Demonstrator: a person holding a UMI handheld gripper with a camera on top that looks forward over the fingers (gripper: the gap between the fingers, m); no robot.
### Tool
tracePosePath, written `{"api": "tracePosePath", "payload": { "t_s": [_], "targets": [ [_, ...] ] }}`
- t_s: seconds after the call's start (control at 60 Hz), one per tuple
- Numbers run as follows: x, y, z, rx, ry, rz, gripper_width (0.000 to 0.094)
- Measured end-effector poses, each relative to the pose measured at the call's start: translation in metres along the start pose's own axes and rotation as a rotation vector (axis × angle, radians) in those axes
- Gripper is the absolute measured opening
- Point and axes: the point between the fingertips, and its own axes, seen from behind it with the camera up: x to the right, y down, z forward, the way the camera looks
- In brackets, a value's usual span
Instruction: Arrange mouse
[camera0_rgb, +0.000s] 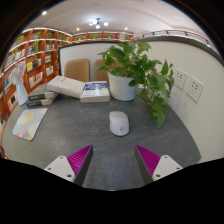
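A white computer mouse (119, 123) lies on the grey table (90, 135), ahead of my fingers and a little beyond them, roughly centred between them. My gripper (114, 160) is open and empty; its two magenta pads (80, 158) stand wide apart with bare table between them. The mouse is apart from both fingers.
A potted green plant (135, 68) in a white pot stands behind the mouse by the wall. Books (95, 92) and an open booklet (66, 86) lie at the back. A mouse mat (29, 122) lies at the left. Bookshelves (35, 60) line the far left. Wall sockets (190, 85) are at the right.
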Motion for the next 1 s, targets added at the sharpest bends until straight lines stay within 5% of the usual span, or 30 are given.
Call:
{"api": "tracePosePath", "payload": {
  "t_s": [0.367,0.517,0.783,1.0],
  "targets": [
    [0.015,-0.055,0.117,-0.008,-0.032,-0.003,0.0831],
    [0.011,-0.059,0.135,-0.015,-0.034,-0.002,0.0525],
    [0.014,-0.057,0.137,-0.079,0.017,0.013,0.0337],
    [-0.038,-0.119,0.088,-0.043,0.083,-0.020,0.0336]
  ]
}}
